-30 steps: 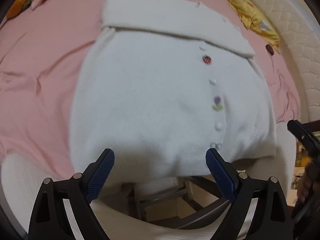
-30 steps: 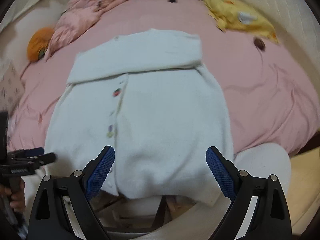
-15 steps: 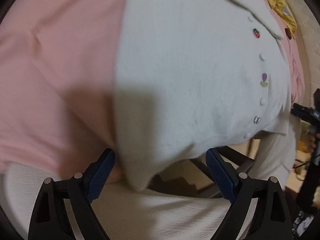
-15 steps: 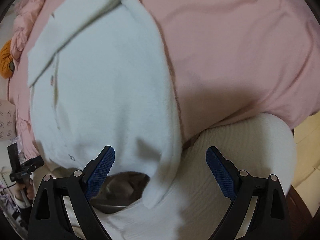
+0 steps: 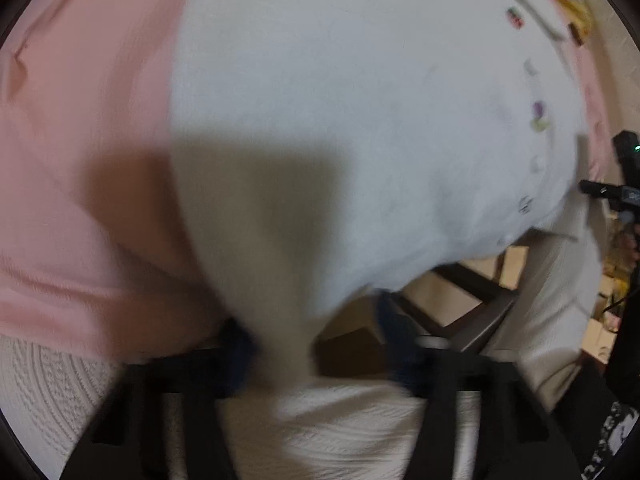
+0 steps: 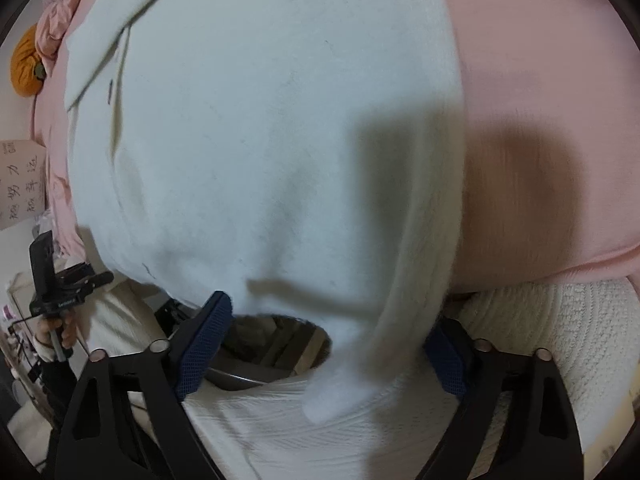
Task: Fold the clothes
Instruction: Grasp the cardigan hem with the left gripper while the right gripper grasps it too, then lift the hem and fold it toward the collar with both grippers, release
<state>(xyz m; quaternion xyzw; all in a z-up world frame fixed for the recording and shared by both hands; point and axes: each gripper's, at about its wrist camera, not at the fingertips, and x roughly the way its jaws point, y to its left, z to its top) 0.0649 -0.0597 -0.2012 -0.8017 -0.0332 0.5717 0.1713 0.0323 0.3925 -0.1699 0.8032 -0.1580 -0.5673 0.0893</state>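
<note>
A white knit cardigan (image 5: 340,120) with small buttons and embroidered flowers lies on a pink bed, its hem hanging over the front edge. It also fills the right wrist view (image 6: 260,140). My left gripper (image 5: 316,348) is at the cardigan's lower left hem corner, its jaws partly closed with the corner between them; the view is blurred. My right gripper (image 6: 324,344) is open around the lower right hem corner, which hangs between its blue pads (image 6: 204,340).
Pink bedsheet (image 5: 80,140) covers the bed, over a white textured mattress edge (image 6: 560,340). A dark chair frame (image 5: 460,300) stands below the bed edge. An orange cushion (image 6: 26,60) lies far left. The other gripper (image 5: 624,184) shows at right.
Both grippers have moved down and in to the cardigan's hem corners. The left jaws have narrowed from wide open around the left corner. The right jaws stay open.
</note>
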